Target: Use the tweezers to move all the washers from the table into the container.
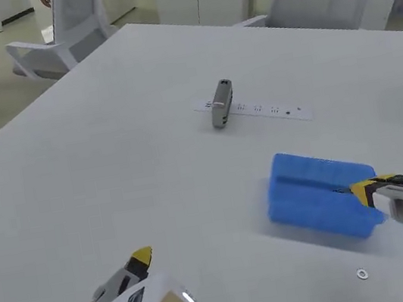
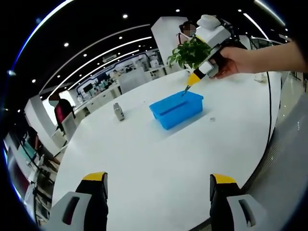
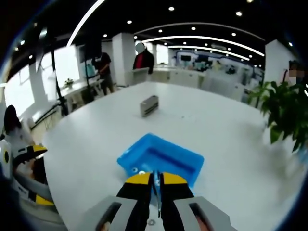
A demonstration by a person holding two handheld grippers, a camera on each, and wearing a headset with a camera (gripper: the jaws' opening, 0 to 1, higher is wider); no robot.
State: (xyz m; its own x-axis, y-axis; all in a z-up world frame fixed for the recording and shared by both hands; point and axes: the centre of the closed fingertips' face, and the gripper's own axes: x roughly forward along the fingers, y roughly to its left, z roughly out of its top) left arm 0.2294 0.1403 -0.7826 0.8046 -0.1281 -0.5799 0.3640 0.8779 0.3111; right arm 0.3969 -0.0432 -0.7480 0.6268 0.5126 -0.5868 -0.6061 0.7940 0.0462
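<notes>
1. The white table [image 1: 110, 158] is by far the biggest thing here. The work sits toward its near right side, with a grey block [image 1: 221, 103] standing farther back and well apart from it.
2. The container [image 1: 317, 202] is a blue rectangular tray with an open top, resting flat on the table. In the right gripper view a small pale ring [image 3: 141, 172] shows by its near wall, perhaps a washer already inside, though it is too small to be sure.
3. The right gripper [image 3: 155, 180] has its jaws closed on the tweezers, and their tips reach over the container's open top. This looks like the drop-off step, but I cannot tell whether the tips carry a washer (they are too fine to read).
4. The left gripper [image 2: 159, 178] has its jaws spread wide with nothing between them. It hangs low at the near left, well apart from the container.
5. The tweezers [image 1: 342, 190] are a thin dark sliver pointing out from between the yellow-tipped jaws.
6. The washer [image 1: 362, 273] is a small silvery ring with a clear hole, lying flat on the bare table near the container's near side. It will probably be hard to pinch. The next move calls for lowering the tips to the table and closing them across the rim, or through the hole, without pushing the washer away.
</notes>
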